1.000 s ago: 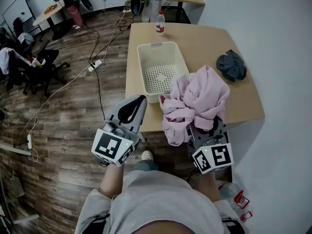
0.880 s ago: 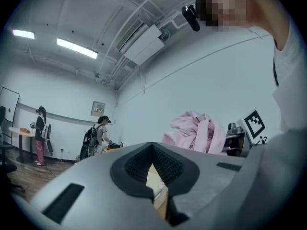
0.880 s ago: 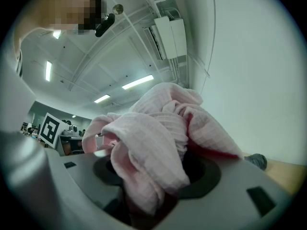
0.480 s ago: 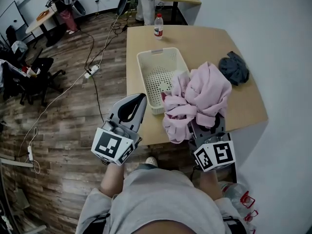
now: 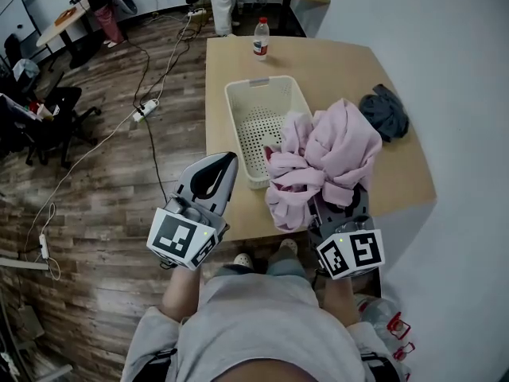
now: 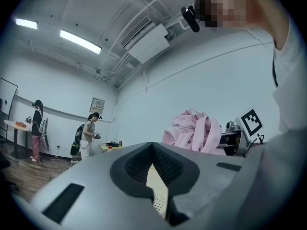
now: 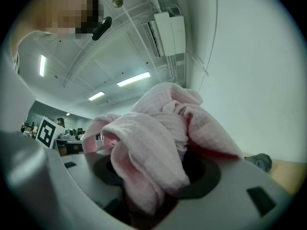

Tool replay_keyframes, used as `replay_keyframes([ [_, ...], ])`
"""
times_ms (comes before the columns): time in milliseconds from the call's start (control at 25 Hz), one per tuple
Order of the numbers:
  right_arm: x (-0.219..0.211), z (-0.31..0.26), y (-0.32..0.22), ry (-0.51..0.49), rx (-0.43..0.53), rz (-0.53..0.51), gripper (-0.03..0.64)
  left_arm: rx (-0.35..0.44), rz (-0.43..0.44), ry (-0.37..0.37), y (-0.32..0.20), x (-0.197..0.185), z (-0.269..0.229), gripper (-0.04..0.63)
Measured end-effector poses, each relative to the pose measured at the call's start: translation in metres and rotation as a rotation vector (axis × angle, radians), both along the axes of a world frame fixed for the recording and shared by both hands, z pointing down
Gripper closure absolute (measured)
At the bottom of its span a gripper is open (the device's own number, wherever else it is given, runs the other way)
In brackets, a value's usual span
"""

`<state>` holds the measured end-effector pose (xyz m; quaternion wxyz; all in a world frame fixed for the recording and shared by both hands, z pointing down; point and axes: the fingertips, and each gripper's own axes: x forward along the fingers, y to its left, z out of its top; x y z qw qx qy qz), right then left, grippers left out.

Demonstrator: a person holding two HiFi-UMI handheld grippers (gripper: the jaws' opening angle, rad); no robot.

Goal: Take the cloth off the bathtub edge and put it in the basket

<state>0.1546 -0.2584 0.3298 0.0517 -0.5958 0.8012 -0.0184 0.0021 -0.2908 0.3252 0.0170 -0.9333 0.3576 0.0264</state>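
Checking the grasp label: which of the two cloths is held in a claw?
The pink cloth, bunched in the right claw; the dark grey cloth lies loose on the table, untouched.

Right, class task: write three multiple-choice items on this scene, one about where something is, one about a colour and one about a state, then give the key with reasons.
1. Where does the white basket stand?
A. on the floor
B. on the wooden table
C. on a chair

2. What colour is the cloth in the right tool?
A. pink
B. green
C. yellow

3. What state is the left tool in?
A. clamped on the bottle
B. clamped on the dark grey cloth
C. shut, holding nothing

Key:
1. B, as the basket sits on the tabletop near its left edge.
2. A, as a bunched pink cloth fills the right tool's jaws.
3. C, as its jaws meet with nothing between them, while the bottle and the dark grey cloth stay on the table.
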Motion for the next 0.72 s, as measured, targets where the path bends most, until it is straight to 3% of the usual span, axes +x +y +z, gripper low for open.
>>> replay_keyframes([
  [720, -0.003, -0.02, -0.03, 0.002, 0.012, -0.167, 0.334, 0.009, -0.164, 0.002, -0.003, -0.006, -0.017, 0.6],
])
